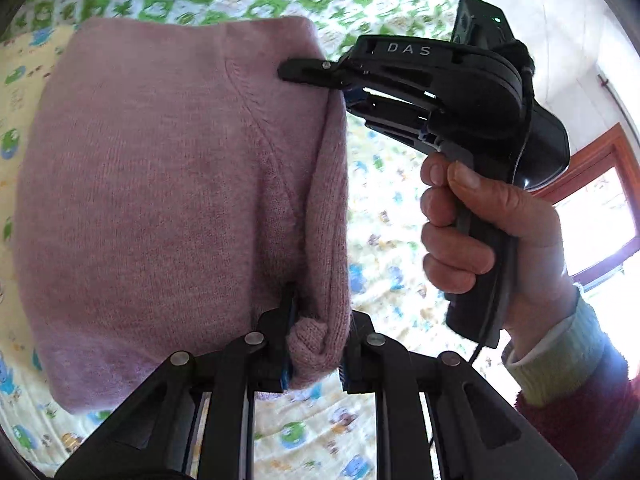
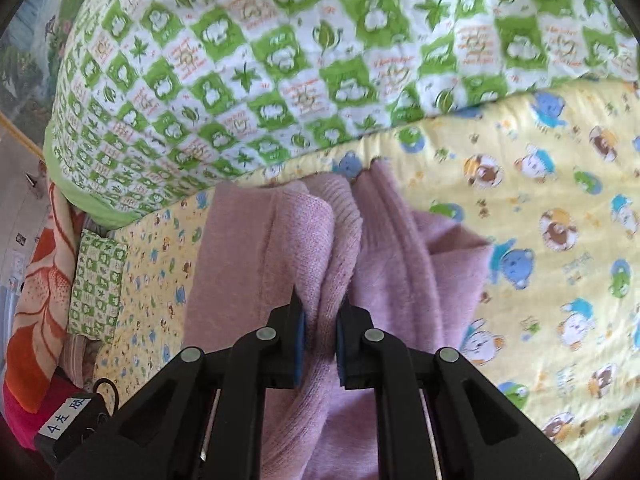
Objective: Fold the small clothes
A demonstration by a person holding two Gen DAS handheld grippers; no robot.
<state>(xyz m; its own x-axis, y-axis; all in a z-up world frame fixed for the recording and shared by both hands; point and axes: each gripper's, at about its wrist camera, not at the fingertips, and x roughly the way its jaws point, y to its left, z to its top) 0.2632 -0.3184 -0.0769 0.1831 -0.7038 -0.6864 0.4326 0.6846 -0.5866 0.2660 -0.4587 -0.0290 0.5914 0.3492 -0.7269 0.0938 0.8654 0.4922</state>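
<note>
Left wrist view: the left gripper (image 1: 316, 344) is clenched on a bunched knuckle of the pink knit sweater (image 1: 180, 208), and the right gripper (image 1: 320, 76), gripped by the person's right hand (image 1: 472, 232), pinches the same edge of the garment farther along. The sweater hangs between the 2 grippers, lifted off the yellow cartoon-print sheet (image 1: 392, 264), its free part draping down and away from the camera. A curved seam, probably a sleeve join, runs diagonally across the panel facing the lens.

Right wrist view: the right gripper (image 2: 320, 348) has its jaws closed on a ridge of several stacked knit layers of the sweater (image 2: 280, 240), ribbed along 1 fold. The cloth spreads to both sides of the jaws over the yellow sheet (image 2: 560, 240); whether its far end touches the sheet cannot be told. A green checked quilt (image 2: 280, 60) lies beyond.

Progress, as judged: at least 1 fold appears made, since layers lie doubled along the held edge. The garment is mid-air, so this step seems to be carrying that edge over for a further fold. Laying it flat and squaring it remain.

Material: a soft, slightly fuzzy, dusty-pink knit, thick enough to bunch in the jaws and likely to sag and stretch under its own weight.
</note>
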